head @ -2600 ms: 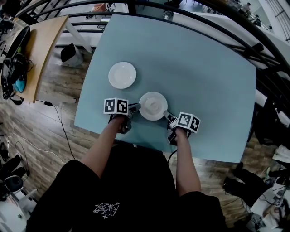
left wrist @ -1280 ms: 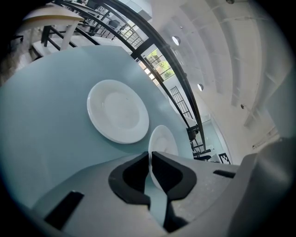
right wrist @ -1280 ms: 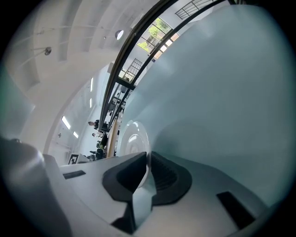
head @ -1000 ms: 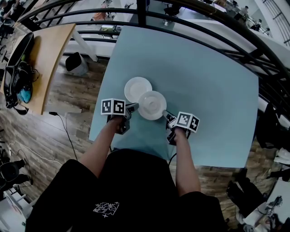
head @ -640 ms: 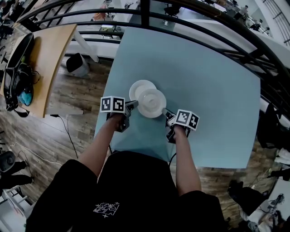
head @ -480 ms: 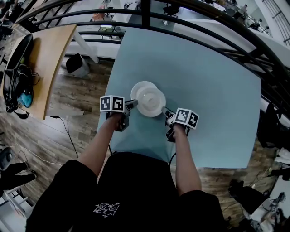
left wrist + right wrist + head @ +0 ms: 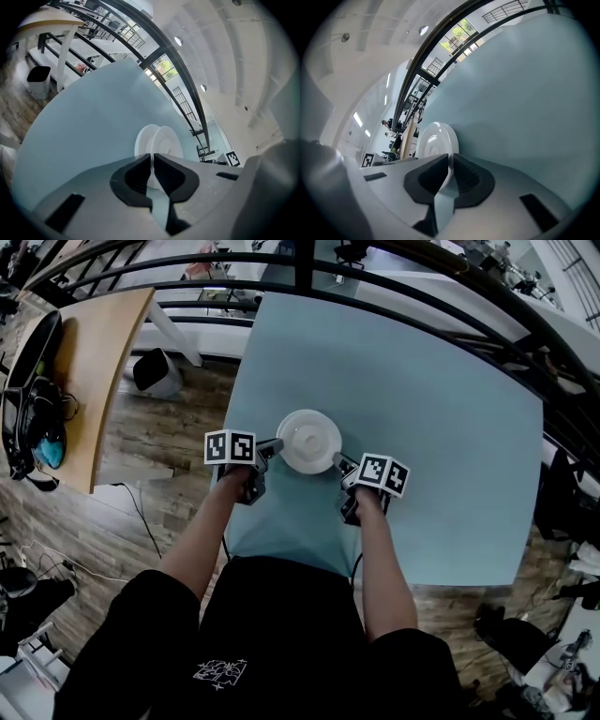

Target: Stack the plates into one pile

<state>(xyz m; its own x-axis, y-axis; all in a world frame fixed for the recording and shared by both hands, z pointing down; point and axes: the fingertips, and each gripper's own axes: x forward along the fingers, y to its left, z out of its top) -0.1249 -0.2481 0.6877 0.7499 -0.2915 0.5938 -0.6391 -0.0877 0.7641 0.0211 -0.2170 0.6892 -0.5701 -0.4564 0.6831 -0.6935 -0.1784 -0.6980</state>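
Note:
In the head view a white plate (image 7: 310, 440) hangs just over the light blue table (image 7: 431, 427), held by its rim from both sides. My left gripper (image 7: 271, 447) is shut on its left rim and my right gripper (image 7: 338, 462) is shut on its right rim. A second white plate lies under it, almost wholly covered in the head view. The left gripper view shows both: the held plate (image 7: 169, 143) in front and the lower plate (image 7: 142, 141) peeking out behind it. The right gripper view shows the held plate (image 7: 434, 139) running into the closed jaws.
The table's near edge lies close behind both grippers. A black railing (image 7: 441, 296) curves round the far side. Left of the table stand a wooden desk (image 7: 94, 334) with a black bag (image 7: 28, 381) and a dark bin (image 7: 150, 371) on the wood floor.
Both grippers carried the plate to the upper left. The second plate, first well apart and then partly showing, is now almost covered by the held one.

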